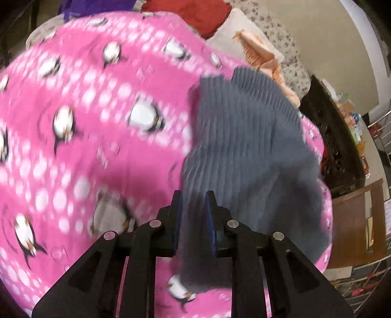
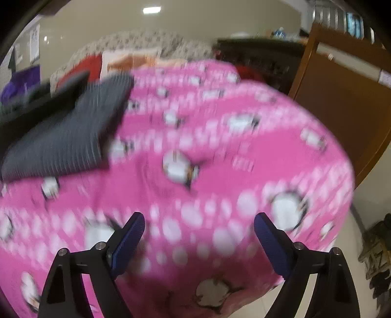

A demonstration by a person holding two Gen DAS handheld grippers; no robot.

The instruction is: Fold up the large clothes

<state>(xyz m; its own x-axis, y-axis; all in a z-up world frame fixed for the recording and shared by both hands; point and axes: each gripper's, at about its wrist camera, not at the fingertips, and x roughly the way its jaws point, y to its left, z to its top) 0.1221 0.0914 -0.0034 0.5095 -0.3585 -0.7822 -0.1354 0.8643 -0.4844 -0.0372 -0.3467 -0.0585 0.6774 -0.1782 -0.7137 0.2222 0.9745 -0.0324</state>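
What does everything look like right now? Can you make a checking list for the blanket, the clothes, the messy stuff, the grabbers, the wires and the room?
Surface: pink fleece blanket with penguin print, spread out, blurred.
Job's things: grey ribbed knit garment, lying on the blanket, partly folded.
Clutter: red cushion, peach fringed cloth, purple fabric behind.
Grippers: left hand-held gripper jaws narrowly apart, grey knit between them, whether the pads press it is unclear; right hand-held gripper wide open, nothing between.
Cables: nothing seen.
Surroundings: brown wooden door, dark wooden cabinet, beige tiled floor.
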